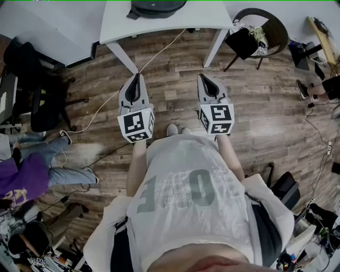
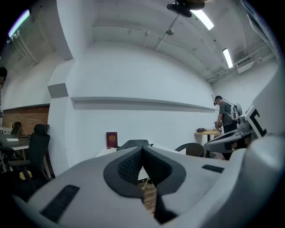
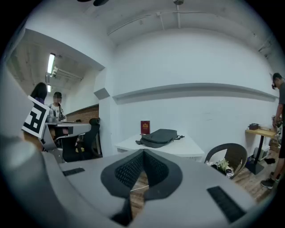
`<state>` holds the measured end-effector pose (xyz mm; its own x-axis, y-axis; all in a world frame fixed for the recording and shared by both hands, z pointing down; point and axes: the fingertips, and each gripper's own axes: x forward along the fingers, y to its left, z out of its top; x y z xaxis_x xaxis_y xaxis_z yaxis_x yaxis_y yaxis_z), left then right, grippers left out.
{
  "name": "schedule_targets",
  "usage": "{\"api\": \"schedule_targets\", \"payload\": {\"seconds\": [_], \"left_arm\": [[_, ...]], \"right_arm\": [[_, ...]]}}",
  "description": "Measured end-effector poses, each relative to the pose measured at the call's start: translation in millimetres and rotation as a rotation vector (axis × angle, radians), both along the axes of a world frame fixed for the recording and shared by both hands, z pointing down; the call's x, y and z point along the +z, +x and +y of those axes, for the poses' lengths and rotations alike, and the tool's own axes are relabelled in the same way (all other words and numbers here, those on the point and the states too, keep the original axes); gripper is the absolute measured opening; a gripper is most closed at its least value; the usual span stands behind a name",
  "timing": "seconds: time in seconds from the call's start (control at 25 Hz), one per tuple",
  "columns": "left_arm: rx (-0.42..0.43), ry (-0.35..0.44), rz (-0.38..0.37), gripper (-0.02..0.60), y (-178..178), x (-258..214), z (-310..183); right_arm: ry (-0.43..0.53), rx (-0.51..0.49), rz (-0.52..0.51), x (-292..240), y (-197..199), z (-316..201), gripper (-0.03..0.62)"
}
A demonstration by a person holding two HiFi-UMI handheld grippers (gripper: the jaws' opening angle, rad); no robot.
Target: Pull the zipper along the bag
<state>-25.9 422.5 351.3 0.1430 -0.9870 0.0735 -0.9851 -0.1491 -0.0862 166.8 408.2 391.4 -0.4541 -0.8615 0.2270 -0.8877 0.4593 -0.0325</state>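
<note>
A dark grey bag (image 1: 155, 7) lies on a white table (image 1: 119, 24) at the top of the head view; it also shows in the right gripper view as the bag (image 3: 159, 137) and partly in the left gripper view as the bag (image 2: 132, 144). My left gripper (image 1: 137, 78) and right gripper (image 1: 202, 77) are held side by side over the wooden floor, well short of the table. Both point toward the bag and both are shut with nothing between the jaws. The bag's zipper is too small to make out.
A dark red booklet (image 3: 145, 127) stands on the table behind the bag. A round wicker chair (image 1: 261, 35) sits right of the table, a black office chair (image 1: 40, 101) at left. A white cable (image 1: 127, 82) runs across the floor. People stand and sit at both sides.
</note>
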Motion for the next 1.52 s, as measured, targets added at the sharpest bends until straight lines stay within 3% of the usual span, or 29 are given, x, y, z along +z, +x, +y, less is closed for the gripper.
{"api": "schedule_targets", "payload": {"seconds": [0.36, 0.8, 1.16, 1.52], "left_arm": [[-0.004, 0.033, 0.023, 0.025, -12, -8, -12], [0.006, 0.029, 0.046, 0.025, -43, -2, -30], [0.004, 0.034, 0.081, 0.025, -73, 9, -41], [-0.01, 0.054, 0.09, 0.025, -81, 19, -90]], "right_arm": [[0.042, 0.005, 0.002, -11, -6, -12, 0.026], [0.02, 0.033, -0.064, -4, -30, -27, 0.026], [0.003, 0.049, -0.047, 6, -46, -35, 0.026], [0.019, 0.03, -0.063, 17, -54, -87, 0.026]]}}
